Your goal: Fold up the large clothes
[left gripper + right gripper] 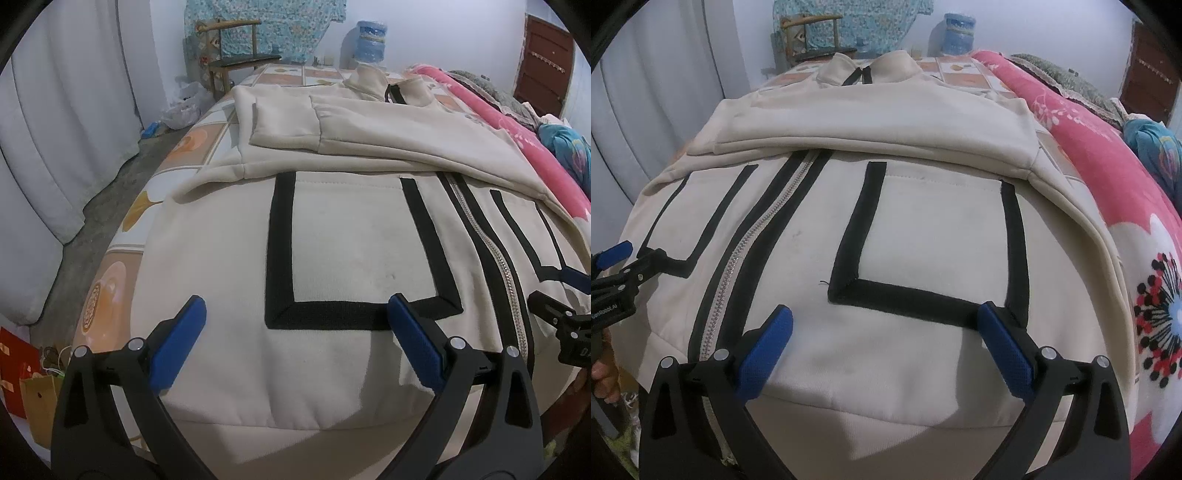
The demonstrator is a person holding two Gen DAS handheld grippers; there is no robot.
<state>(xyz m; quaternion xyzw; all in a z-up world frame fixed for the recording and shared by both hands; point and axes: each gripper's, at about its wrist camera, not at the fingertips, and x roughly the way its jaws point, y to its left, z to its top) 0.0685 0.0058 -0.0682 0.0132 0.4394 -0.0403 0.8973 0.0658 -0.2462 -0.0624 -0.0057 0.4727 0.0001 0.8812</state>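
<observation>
jacket [351, 251]: spread front-up on the bed [207, 125], sleeves folded across the chest, likely readied for a hem-up fold | left tongs [295, 325]: wide open, empty, over left pocket | right tongs [884, 325]: wide open, empty, over right pocket | left view only: floor, curtain [55, 129] | right view only: pink blanket [1126, 206] alongside

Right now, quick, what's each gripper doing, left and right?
Left gripper: open, fingers wide above the cream jacket, holding nothing.
Right gripper: open, fingers wide above the same jacket, holding nothing.
</observation>
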